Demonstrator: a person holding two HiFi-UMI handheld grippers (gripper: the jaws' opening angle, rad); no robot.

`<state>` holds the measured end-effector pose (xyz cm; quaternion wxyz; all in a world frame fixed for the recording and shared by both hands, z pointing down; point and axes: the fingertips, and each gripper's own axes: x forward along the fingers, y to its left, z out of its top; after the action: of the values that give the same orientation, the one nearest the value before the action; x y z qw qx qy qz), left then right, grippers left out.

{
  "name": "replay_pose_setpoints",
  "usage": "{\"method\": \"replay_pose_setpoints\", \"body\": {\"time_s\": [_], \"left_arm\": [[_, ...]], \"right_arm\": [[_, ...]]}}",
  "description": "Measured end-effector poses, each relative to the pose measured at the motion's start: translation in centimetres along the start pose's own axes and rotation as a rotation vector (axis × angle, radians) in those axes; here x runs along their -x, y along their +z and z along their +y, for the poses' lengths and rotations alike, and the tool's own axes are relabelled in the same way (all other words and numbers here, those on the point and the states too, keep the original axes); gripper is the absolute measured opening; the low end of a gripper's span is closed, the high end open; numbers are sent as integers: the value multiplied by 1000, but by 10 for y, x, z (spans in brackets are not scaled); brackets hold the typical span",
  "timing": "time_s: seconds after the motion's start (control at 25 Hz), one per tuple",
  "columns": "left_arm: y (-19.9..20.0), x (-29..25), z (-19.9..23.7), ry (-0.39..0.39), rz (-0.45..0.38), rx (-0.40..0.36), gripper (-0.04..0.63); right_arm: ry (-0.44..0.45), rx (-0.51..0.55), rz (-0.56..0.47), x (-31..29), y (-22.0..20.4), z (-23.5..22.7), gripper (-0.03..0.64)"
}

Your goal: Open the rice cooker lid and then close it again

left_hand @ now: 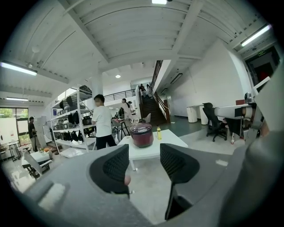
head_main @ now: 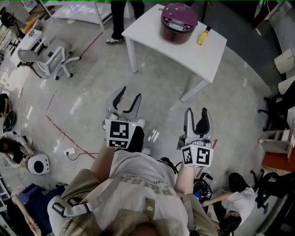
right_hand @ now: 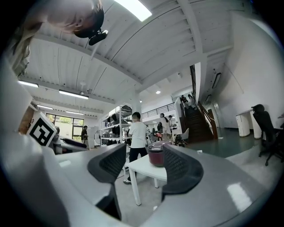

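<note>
Head view: the left gripper (head_main: 129, 97) and the right gripper (head_main: 197, 115) hang side by side over bare grey floor (head_main: 92, 92), both pointing toward 12 o'clock. Each has its jaws parted with nothing between them (only floor and the far table show through the gaps).

The rice cooker (head_main: 179, 22), dark maroon with its lid (head_main: 179, 11) down, stands on a white table (head_main: 147, 32) well apart from both grippers, at about 1 o'clock from the left one. A yellow bottle (head_main: 203, 36) stands just beside the cooker at its 3 o'clock. A person (head_main: 122, 20) stands at the table's 9 o'clock edge.

In the left gripper view the cooker sits framed between the open jaws, far off. In the right gripper view it lies partly behind the right-hand jaw.
</note>
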<state>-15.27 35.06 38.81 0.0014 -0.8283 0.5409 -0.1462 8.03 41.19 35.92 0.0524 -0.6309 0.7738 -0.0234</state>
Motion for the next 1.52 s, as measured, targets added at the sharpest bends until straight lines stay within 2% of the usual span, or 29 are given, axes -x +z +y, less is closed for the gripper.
{"method": "replay_pose_setpoints", "body": {"time_s": [0.24,0.76,1.16,1.52], "left_arm": [[12,-67,28,-35,4,-5,230],[36,-214,93,-160,1,-31,230],[29,-307,94,-180,43,-19,230],[49,-405,78,-166,56,-18,230]], "right_arm": [[-16,0,23,-66,-6,-9,238],[-97,12,44,-213,-14,-25,252],[-100,4,92,-292,-37,-77,256],[-17,-12,113,-379,-42,-145,265]]}}
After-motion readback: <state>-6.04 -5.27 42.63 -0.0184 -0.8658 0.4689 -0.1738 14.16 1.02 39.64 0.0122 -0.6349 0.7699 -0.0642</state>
